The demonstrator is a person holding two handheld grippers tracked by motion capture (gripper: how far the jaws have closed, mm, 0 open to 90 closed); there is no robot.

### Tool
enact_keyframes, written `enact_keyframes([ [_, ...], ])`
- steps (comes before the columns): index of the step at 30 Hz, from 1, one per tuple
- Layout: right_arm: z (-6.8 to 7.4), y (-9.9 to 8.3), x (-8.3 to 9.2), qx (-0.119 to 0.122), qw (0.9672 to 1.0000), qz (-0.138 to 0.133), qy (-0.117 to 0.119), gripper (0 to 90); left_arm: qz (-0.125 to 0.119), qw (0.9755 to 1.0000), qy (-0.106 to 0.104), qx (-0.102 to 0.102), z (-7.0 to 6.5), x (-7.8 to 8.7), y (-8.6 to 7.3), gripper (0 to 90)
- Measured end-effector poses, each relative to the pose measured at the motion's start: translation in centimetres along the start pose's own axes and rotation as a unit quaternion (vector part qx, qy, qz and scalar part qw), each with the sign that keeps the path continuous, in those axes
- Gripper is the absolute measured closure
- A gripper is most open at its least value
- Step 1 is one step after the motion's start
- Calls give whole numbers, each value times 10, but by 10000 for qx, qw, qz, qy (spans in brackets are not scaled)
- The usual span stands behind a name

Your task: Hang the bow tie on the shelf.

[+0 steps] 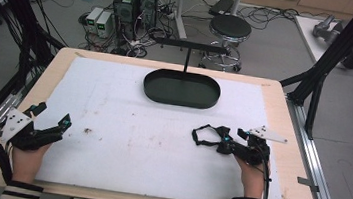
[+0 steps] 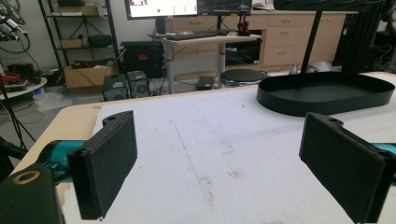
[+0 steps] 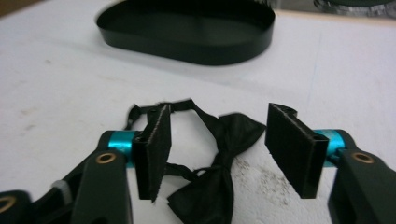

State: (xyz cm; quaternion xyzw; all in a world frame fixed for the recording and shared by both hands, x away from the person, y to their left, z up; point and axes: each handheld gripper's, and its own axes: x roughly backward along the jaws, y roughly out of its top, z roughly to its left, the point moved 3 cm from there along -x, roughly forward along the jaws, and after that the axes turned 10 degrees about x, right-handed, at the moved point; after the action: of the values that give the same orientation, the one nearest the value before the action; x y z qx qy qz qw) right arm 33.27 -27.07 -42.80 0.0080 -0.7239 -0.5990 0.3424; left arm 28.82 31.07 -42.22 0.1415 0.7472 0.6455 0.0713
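Observation:
A black bow tie (image 3: 219, 158) with a thin strap lies on the white foam pad, and its strap loop (image 1: 202, 134) points left. My right gripper (image 1: 220, 138) is at the pad's front right. Its jaws stand open on either side of the bow tie (image 1: 214, 140), and the pads (image 3: 156, 140) do not press it. My left gripper (image 1: 53, 115) rests at the pad's front left edge, open with nothing between its jaws. A black oval tray (image 1: 155, 91) sits empty at the middle back. From the left gripper (image 2: 224, 158), the tray (image 2: 327, 100) is ahead and to the right.
A thin black T-shaped stand (image 1: 187, 55) rises from behind the tray. The white foam pad (image 1: 121, 123) covers most of the wooden table (image 1: 287, 122) and carries small dark smudges. Beyond the far edge are a stool (image 1: 229, 30), computers and cables.

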Motion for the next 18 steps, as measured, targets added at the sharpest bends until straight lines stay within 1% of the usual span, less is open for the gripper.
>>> enact_keyframes([
  [1,0,0,0,0,10000,0,0,417,7,10000,-1,-5,0,0,0,117],
  [2,-1,-1,-3,-58,9999,91,-33,429,11,10000,-5,-6,0,0,0,117],
  [3,-3,-3,-8,-155,9995,257,-41,455,14,10000,-9,-3,0,0,0,117],
  [4,-3,-3,-8,-155,9995,257,-41,455,14,10000,-5,4,0,0,0,117],
  [5,-4,-4,-12,-148,9991,375,-89,476,14,10000,-5,7,0,0,0,117],
  [6,-4,-5,-14,-175,9989,421,-79,484,17,10000,0,8,1,0,0,117],
  [8,-3,-5,-17,-116,9987,488,-29,507,17,10000,10,8,1,0,0,117],
  [12,-1,-5,-24,-75,9976,688,84,575,21,10000,4,1,0,0,0,117],
  [13,-1,-5,-24,-75,9976,688,84,575,15,10000,3,-2,0,0,0,117],
  [14,0,-7,-28,-92,9967,797,84,602,16,10000,3,-4,0,0,0,117],
  [16,0,-9,-32,-108,9958,904,75,615,19,10000,0,-10,0,0,0,119],
  [18,0,-10,-33,-112,9955,940,77,622,15,10000,4,0,0,0,-1,119],
])
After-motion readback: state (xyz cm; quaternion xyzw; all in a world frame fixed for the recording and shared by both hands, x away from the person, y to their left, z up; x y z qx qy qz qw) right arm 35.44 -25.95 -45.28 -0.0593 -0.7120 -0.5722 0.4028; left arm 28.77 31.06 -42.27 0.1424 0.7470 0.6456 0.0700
